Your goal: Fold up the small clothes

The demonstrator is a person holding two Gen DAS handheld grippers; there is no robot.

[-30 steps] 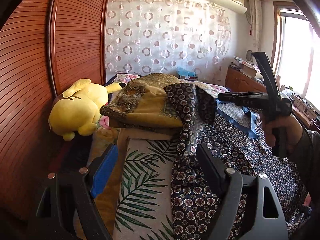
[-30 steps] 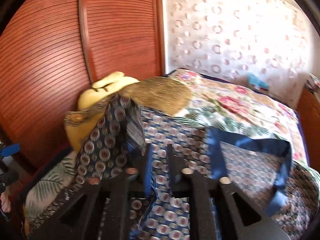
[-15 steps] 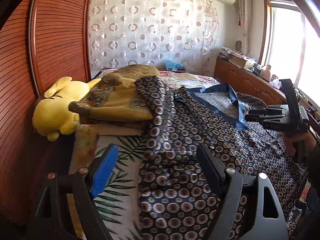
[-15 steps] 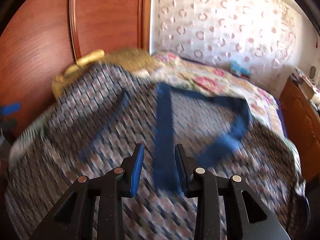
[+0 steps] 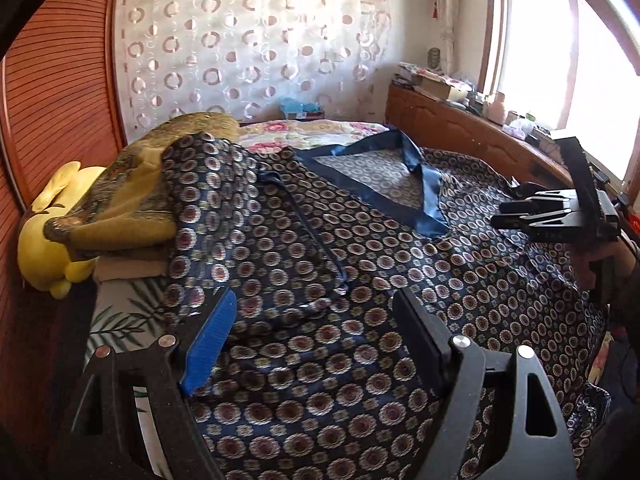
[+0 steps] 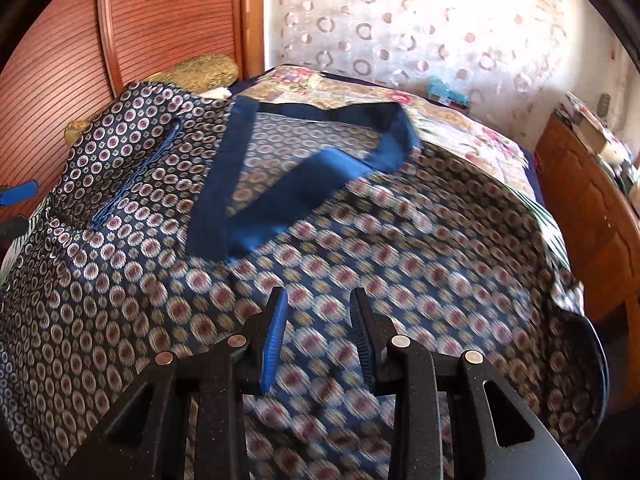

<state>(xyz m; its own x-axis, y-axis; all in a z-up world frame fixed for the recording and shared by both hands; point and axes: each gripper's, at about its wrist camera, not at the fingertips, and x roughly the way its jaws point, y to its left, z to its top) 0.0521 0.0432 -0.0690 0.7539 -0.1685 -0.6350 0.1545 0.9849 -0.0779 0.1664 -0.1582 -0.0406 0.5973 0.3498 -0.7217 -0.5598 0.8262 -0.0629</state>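
A dark navy garment with a circle print [image 5: 360, 264] and a plain blue collar band [image 5: 424, 188] lies spread over the bed; it also fills the right wrist view [image 6: 360, 248], collar [image 6: 316, 168] toward the far side. Its left part drapes over a pile of olive-gold fabric [image 5: 132, 200]. My left gripper [image 5: 316, 320] is open and empty just above the garment's near left part. My right gripper [image 6: 318, 312] is open and empty above the garment's middle; it also shows at the right of the left wrist view [image 5: 500, 216], held in a hand.
A yellow plush toy [image 5: 48, 240] lies at the bed's left edge against the red-brown slatted wardrobe [image 5: 60, 80]. A floral bedspread [image 6: 460, 128] shows beyond the garment. A wooden sideboard [image 5: 460, 128] with clutter runs along the right under the window. A patterned curtain [image 5: 248, 48] hangs behind.
The garment was let go and now lies spread flat over the bed. The right gripper opened and dropped to the right; both grippers now hover over the cloth.
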